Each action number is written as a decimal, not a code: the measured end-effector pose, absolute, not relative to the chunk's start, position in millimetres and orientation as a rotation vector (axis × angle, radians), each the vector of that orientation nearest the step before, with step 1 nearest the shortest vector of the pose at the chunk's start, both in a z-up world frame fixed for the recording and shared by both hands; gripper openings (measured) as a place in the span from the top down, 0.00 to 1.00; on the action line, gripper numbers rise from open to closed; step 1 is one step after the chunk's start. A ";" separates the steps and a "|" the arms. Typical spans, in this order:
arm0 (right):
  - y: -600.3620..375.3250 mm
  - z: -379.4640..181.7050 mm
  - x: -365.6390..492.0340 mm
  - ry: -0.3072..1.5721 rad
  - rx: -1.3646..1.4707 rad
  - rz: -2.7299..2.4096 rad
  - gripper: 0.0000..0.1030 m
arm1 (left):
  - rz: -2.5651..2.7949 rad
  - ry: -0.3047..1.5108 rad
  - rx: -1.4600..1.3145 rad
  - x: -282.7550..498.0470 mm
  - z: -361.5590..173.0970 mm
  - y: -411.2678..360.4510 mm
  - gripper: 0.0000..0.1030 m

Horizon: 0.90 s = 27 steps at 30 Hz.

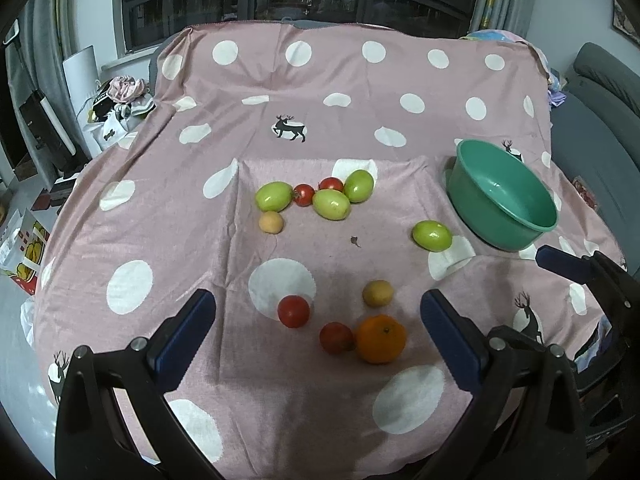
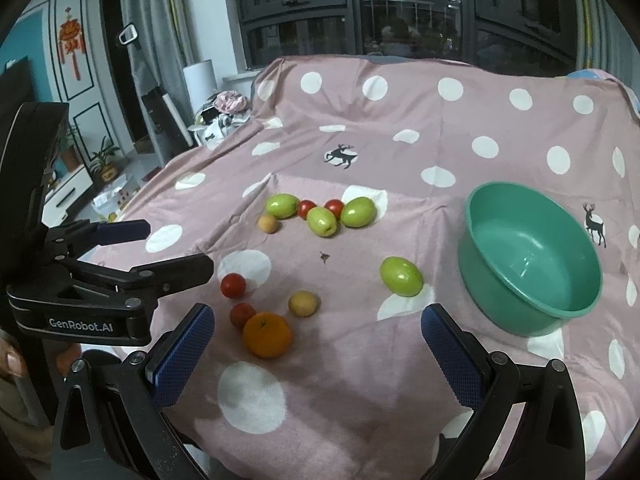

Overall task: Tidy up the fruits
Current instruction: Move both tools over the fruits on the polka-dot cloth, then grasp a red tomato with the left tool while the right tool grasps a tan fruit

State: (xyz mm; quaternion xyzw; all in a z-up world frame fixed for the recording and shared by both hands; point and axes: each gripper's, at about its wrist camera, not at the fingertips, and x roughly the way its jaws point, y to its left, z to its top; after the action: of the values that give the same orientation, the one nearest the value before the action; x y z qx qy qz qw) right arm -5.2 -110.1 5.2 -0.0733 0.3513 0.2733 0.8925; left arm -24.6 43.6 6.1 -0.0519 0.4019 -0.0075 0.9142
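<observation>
Plainly, nothing has been gathered yet: the round teal-green plastic bowl sits empty on the pink polka-dot cloth, at about two o'clock from the right gripper. That gripper hovers over the near edge with its blue-padded jaws spread wide and nothing between them. The left gripper is likewise wide open and empty, looking down on the nearest cluster.

That cluster lies at twelve o'clock from the left gripper: a round orange citrus fruit touching a small red tomato, another red tomato just to the eleven o'clock side, and a small pale yellow fruit beyond. A lone glossy green oval fruit lies just beside the bowl. Farther off, at twelve o'clock, three more green oval fruits, two red tomatoes and a yellowish fruit crowd together.

The risks, as I judge them:
- Closing on the orange could nudge the tomato touching it and set it rolling toward the near edge of the cloth.
- Glossy round skins may squirt out of flat pads if gripped off-centre.
- Too hard a squeeze could bruise or split a tomato.
- The cloth is loose and creased, so a dragging fingertip could tug it and scatter the far cluster.
- The two grippers are close together, so reaching at once invites a collision.
</observation>
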 end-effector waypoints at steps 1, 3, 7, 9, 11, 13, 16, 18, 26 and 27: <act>-109.3 4.3 -4.5 0.733 -0.152 0.571 0.00 | -0.023 0.828 -0.113 -24.1 5.5 45.0 0.00; -108.3 0.9 -2.4 0.750 -0.146 0.581 0.00 | -0.062 0.834 -0.163 -22.3 4.3 53.0 0.00; -108.5 -10.2 0.9 0.790 -0.121 0.614 0.00 | -0.209 0.846 -0.317 -16.3 -2.4 79.6 0.00; -109.0 -16.0 2.2 0.813 -0.105 0.633 0.00 | -0.233 0.861 -0.347 -15.1 -5.8 87.4 0.00; -109.0 -22.5 3.9 0.836 -0.095 0.641 0.00 | -0.257 0.881 -0.364 -17.0 -10.4 94.4 0.00; -108.3 -28.0 4.6 0.851 -0.090 0.652 0.00 | -0.264 0.888 -0.353 -20.2 -13.4 96.7 0.00; -104.0 -32.3 2.9 0.857 -0.089 0.695 0.02 | -0.280 0.889 -0.356 -25.7 -18.4 98.9 0.00; -99.7 -34.6 2.6 0.859 -0.094 0.724 0.06 | -0.313 0.893 -0.384 -27.4 -23.2 99.4 0.00; -97.6 -49.2 14.0 0.895 -0.050 0.766 0.24 | -0.250 0.913 -0.276 -20.3 -34.5 89.8 0.13; -98.9 -50.2 17.1 0.897 -0.037 0.763 0.25 | -0.236 0.913 -0.258 -18.1 -35.3 89.1 0.15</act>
State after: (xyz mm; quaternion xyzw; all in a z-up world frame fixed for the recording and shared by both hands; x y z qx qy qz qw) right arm 17.1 -98.9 -50.2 -0.0175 0.4232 0.3597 0.8314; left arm -18.1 89.1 -35.3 -0.1241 0.4384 -0.1131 0.8830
